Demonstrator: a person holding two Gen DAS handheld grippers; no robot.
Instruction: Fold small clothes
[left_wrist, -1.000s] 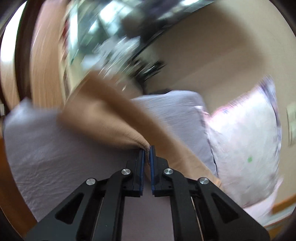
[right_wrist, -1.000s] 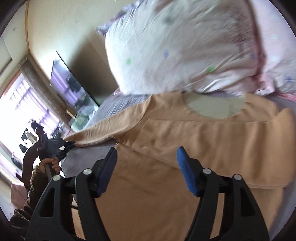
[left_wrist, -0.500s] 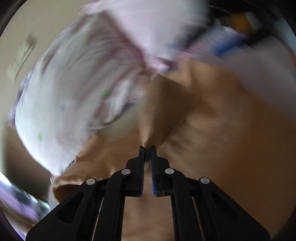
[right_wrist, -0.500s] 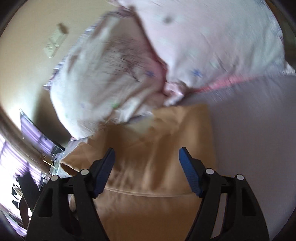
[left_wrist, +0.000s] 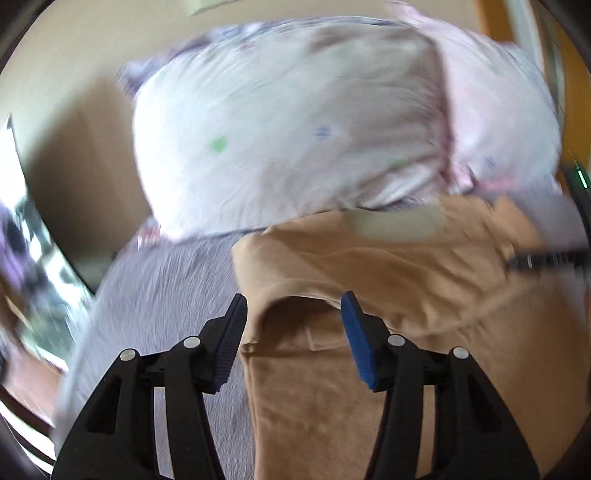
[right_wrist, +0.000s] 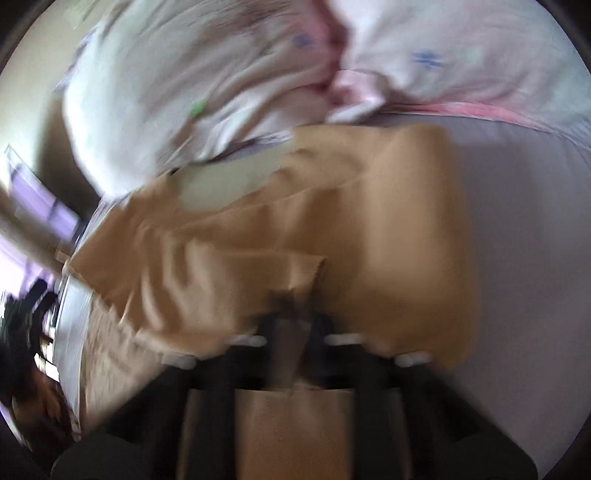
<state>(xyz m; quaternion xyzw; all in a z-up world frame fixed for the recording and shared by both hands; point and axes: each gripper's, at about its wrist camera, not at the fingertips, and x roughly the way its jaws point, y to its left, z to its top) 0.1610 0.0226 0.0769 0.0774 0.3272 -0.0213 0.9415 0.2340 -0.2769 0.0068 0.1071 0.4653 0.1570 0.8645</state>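
- On the bed, left wrist view: tan garment lies flat on the grey-lilac sheet, its collar end toward the white spotted pillow at the head.
- Left gripper: jaws spread wide, released, nothing between the blue pads. It sits over the garment's left edge; the left finger is over bare sheet, the right finger over cloth. A folded layer with a curved shadowed edge lies just ahead of the tips.
- Pale greenish patch at the neckline, just below the pillow.
- A dark bar at the right rim crosses the cloth; too blurred to name.
- Right wrist view: heavy motion blur. Same garment fills the middle, pillow behind it, sheet bare to the right.
- Right gripper: the fingers look drawn close together with tan cloth bunched at the tips and draped over the body, probably clenched on the garment. Contact itself is smeared.
- The cloth rises in a loose flap left of the tips.
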